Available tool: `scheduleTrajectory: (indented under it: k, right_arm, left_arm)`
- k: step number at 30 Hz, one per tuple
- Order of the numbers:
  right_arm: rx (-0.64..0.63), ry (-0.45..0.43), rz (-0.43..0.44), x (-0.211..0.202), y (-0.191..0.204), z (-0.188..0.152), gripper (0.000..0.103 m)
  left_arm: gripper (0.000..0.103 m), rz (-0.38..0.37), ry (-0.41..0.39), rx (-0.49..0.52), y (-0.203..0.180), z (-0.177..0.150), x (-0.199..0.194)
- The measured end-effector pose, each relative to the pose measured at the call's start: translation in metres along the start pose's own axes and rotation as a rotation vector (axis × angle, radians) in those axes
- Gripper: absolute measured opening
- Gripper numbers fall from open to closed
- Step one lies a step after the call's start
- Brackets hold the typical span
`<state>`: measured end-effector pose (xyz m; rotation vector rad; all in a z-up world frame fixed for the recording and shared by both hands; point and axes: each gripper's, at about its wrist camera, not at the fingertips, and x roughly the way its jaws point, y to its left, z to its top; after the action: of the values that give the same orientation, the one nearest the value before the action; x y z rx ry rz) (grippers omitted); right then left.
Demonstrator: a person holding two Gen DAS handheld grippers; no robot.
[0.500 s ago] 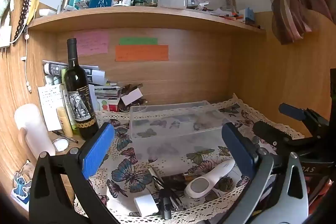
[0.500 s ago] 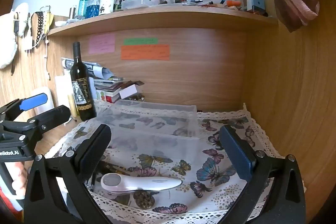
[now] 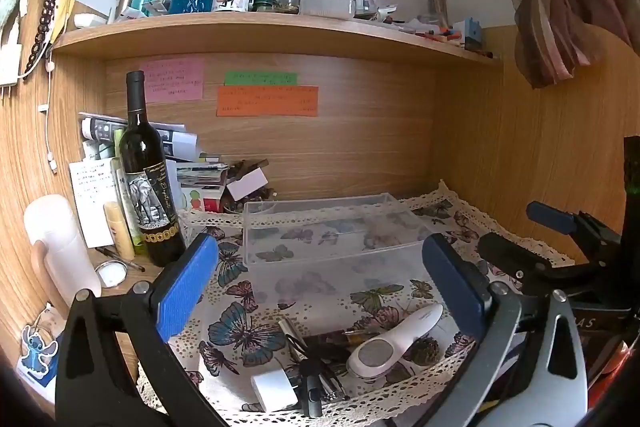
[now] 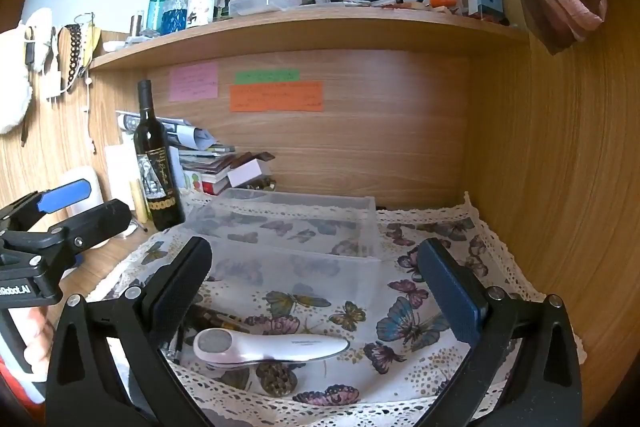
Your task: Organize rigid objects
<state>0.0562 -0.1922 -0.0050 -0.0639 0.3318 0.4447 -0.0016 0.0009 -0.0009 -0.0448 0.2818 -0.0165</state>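
A clear plastic bin (image 3: 332, 239) stands empty on the butterfly cloth; it also shows in the right wrist view (image 4: 288, 227). In front of it lie a white handheld device (image 3: 394, 341) (image 4: 272, 345), a white charger block (image 3: 274, 391), a black clip (image 3: 312, 387), a dark tube (image 3: 340, 338) and a small pine cone (image 4: 276, 373). My left gripper (image 3: 320, 291) is open and empty above these items. My right gripper (image 4: 316, 287) is open and empty over the white device. Each gripper shows at the edge of the other's view.
A wine bottle (image 3: 148, 179) stands left of the bin, with papers and books (image 3: 200, 175) behind it. A white cylinder (image 3: 60, 247) and a small round tin (image 3: 112, 273) sit at the far left. A wooden wall (image 4: 560, 187) closes the right side. A cluttered shelf (image 3: 260, 31) is overhead.
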Motion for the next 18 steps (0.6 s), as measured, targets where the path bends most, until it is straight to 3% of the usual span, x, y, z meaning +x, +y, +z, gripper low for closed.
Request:
scheduleTrajectory:
  k: [18]
  right_arm:
    - [0.001, 0.0, 0.001, -0.0007, -0.0002, 0.0002, 0.103]
  left_arm:
    - [0.103, -0.001, 0.001, -0.009, -0.0013, 0.0015, -0.0005]
